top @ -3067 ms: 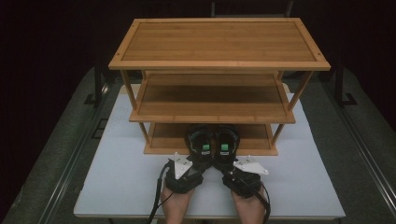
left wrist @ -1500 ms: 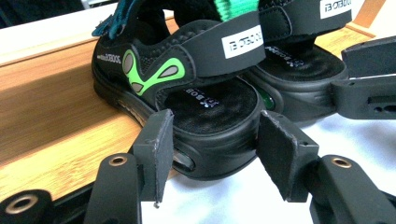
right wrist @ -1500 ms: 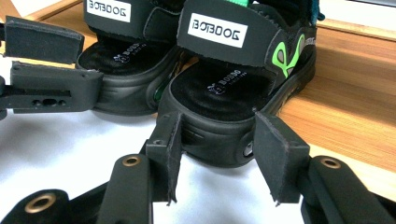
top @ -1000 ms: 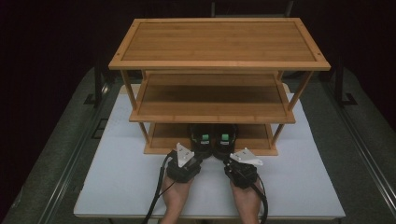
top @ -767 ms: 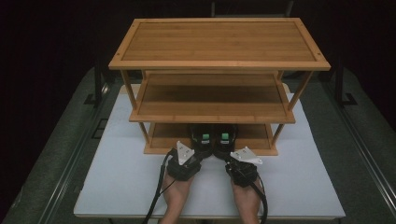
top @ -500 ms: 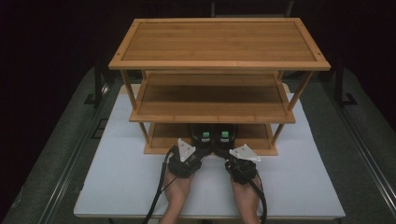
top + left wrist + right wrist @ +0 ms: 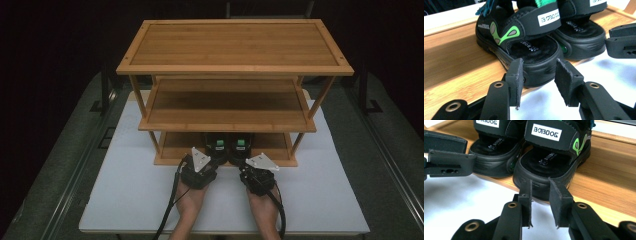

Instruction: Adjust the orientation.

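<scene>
1. Wooden three-tier rack [image 7: 235, 70] on the white table [image 7: 125, 190]; used here as the landmark.
2. Pair of black sandals on the rack's bottom shelf, heels at its front edge: left sandal [image 7: 524, 50] and right sandal [image 7: 551, 167], side by side and touching.
3. Likely light, with soft foam-like soles and flexible straps, matte and not slippery, not fragile (a judgement). Best gripped at the thick heel rim, where the sole is stiffest.
4. Left gripper [image 7: 537, 80] just before the rack's front edge, jaws partly apart and just opening, heel of the left sandal between the pads, seemingly not pressed. Right gripper [image 7: 540, 200] likewise at the right sandal's heel, jaws just opening, holding nothing.
5. High view: whole rack, upper shelves bare, both hands. Gripper views: pad gaps, green markings, strap labels (hidden from above).
</scene>
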Available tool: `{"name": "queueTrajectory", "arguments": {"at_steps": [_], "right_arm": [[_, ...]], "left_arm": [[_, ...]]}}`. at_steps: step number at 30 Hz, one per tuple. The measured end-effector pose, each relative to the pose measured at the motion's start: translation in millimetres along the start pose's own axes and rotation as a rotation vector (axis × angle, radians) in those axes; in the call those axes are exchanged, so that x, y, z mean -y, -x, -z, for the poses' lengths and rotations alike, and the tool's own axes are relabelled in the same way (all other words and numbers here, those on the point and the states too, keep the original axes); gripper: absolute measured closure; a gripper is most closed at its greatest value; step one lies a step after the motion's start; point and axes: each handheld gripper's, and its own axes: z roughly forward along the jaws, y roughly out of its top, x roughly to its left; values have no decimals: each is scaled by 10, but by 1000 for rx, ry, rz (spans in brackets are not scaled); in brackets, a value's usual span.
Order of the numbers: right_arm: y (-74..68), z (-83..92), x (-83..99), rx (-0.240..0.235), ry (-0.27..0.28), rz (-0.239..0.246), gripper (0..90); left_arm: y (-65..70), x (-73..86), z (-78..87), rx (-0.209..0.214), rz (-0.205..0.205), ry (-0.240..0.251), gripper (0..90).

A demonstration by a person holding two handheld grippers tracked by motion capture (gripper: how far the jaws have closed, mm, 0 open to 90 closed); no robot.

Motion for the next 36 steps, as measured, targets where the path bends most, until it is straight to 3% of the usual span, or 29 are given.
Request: {"name": "queueTrajectory", "arguments": {"at_steps": [7, 19, 26, 36], "right_arm": [[35, 67, 12, -23, 0, -15, 682], [195, 179, 72, -102, -16, -44, 648], [288, 264, 104, -136, -25, -44, 624], [420, 383, 138, -167, -40, -29, 600]], "left_arm": [[-31, 40, 102, 13, 1, -1, 557], [-52, 61, 216, 50, 18, 6, 538], [-71, 88, 286, 87, 21, -1, 517], [-131, 141, 379, 108, 29, -16, 493]]}}
